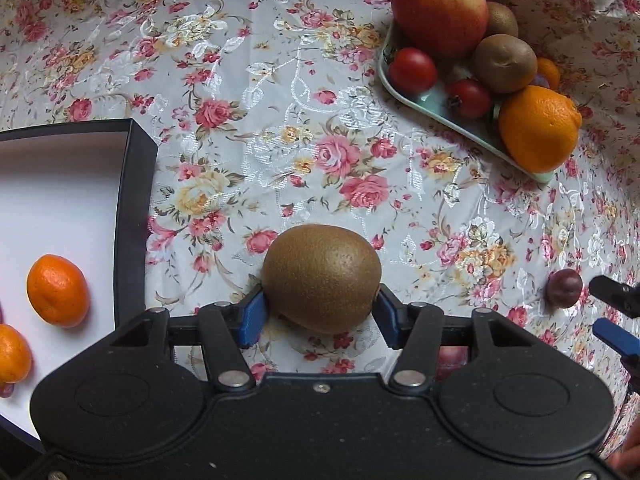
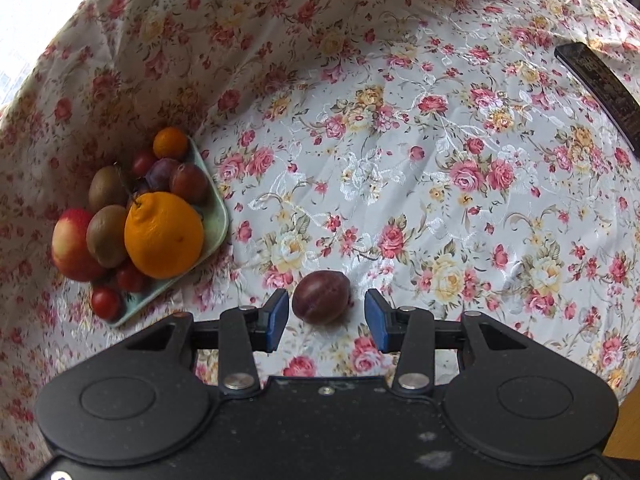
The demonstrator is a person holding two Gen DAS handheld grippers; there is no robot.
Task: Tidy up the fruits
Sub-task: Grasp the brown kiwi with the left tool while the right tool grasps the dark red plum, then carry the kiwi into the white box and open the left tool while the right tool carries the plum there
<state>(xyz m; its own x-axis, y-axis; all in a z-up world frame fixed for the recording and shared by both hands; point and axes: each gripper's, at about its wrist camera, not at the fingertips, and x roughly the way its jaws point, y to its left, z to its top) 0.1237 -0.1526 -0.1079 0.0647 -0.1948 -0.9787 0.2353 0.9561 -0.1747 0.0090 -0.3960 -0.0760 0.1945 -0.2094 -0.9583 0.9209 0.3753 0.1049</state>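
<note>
My left gripper is shut on a brown kiwi; its blue pads press both sides of the fruit over the floral cloth. To its left, a black box with a white floor holds a mandarin and another mandarin. A dark purple plum lies on the cloth between the fingers of my right gripper, which is open with a gap on each side. In the left wrist view, the plum sits at the far right, with the right gripper beside it.
A pale green plate at the back right carries an apple, two kiwis, tomatoes and a large orange. The right wrist view shows the plate to the left, with plums too, and a black box edge upper right.
</note>
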